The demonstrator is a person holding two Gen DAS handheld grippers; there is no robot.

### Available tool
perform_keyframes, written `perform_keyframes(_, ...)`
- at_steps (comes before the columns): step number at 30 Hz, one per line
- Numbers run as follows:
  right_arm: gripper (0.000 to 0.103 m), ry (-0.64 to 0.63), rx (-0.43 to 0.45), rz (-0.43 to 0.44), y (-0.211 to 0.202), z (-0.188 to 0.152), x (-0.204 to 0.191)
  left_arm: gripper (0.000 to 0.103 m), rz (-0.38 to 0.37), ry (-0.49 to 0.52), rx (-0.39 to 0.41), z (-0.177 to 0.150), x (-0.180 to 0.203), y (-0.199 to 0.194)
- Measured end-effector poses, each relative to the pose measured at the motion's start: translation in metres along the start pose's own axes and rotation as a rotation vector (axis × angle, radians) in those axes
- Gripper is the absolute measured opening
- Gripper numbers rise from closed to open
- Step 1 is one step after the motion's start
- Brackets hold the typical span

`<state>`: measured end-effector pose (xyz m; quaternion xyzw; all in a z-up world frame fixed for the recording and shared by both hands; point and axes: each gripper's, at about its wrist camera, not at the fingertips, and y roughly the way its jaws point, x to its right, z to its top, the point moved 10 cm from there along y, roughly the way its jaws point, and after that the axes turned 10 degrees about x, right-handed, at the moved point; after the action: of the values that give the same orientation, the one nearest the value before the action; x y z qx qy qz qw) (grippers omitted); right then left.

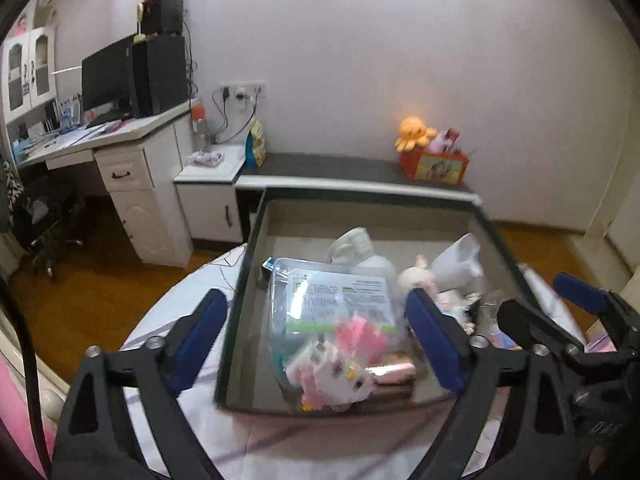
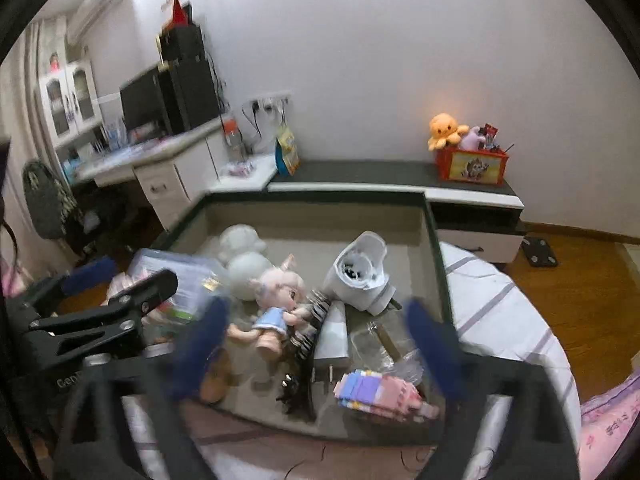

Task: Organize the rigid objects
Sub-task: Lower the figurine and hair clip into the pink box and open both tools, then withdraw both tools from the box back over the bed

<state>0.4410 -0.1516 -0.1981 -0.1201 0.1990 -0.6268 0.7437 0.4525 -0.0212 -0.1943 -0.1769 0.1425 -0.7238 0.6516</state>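
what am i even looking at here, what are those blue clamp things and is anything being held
Those are two hand-held grippers, one in each of a person's hands, each carrying a fisheye camera looking along its blue-padded fingers. One picture comes from the left gripper, the other from the right gripper. Both hover open over a dark-rimmed tray on a striped bed cover; neither holds anything. In the tray lie a doll, a white hair dryer, a clear plastic box and pink block toys.

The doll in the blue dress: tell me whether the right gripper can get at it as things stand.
Probably yes. The right gripper is open and empty, and the doll lies uncovered on top in the box, just ahead of its fingers. The black clips crowd one side.
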Motion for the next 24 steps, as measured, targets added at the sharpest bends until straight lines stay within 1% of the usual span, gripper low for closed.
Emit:
perform_keyframes(4, 0.103, -0.017, 0.080, 0.024, -0.048, 0.016, -0.016, 0.097, 0.015, 0.027, 0.114, 0.018, 0.004, -0.061)
perform_keyframes(7, 0.103, -0.039, 0.155, 0.019, -0.100, 0.026, -0.031, 0.100, 0.004, 0.031, 0.209, 0.031, 0.008, -0.120)
perform_keyframes(8, 0.103, -0.045, 0.179, 0.023, -0.116, 0.030, -0.036, 0.101, 0.004, 0.035, 0.226, 0.036, 0.007, -0.130)
perform_keyframes(10, 0.103, -0.056, 0.227, 0.012, -0.145, 0.034, -0.042, 0.102, 0.002, 0.058, 0.279, 0.041, 0.011, -0.168)
perform_keyframes(11, 0.103, -0.066, 0.251, 0.003, -0.161, 0.036, -0.045, 0.102, 0.003, 0.063, 0.294, 0.042, 0.011, -0.178)
perform_keyframes(13, 0.103, -0.082, 0.295, -0.018, -0.190, 0.039, -0.051, 0.102, 0.017, 0.068, 0.337, 0.042, 0.012, -0.212)
perform_keyframes(14, 0.103, -0.092, 0.316, -0.039, -0.208, 0.040, -0.055, 0.102, 0.021, 0.068, 0.346, 0.042, 0.012, -0.221)
perform_keyframes(16, 0.103, -0.102, 0.342, -0.049, -0.229, 0.040, -0.060, 0.102, 0.037, 0.071, 0.382, 0.040, 0.011, -0.251)
perform_keyframes(18, 0.103, -0.107, 0.371, -0.067, -0.253, 0.037, -0.064, 0.102, 0.045, 0.077, 0.408, 0.038, 0.012, -0.272)
perform_keyframes(22, 0.103, -0.104, 0.405, -0.068, -0.289, 0.031, -0.070, 0.102, 0.029, 0.085, 0.444, 0.032, 0.016, -0.313)
perform_keyframes(24, 0.103, -0.105, 0.426, -0.082, -0.306, 0.027, -0.072, 0.102, 0.033, 0.083, 0.468, 0.031, 0.017, -0.329)
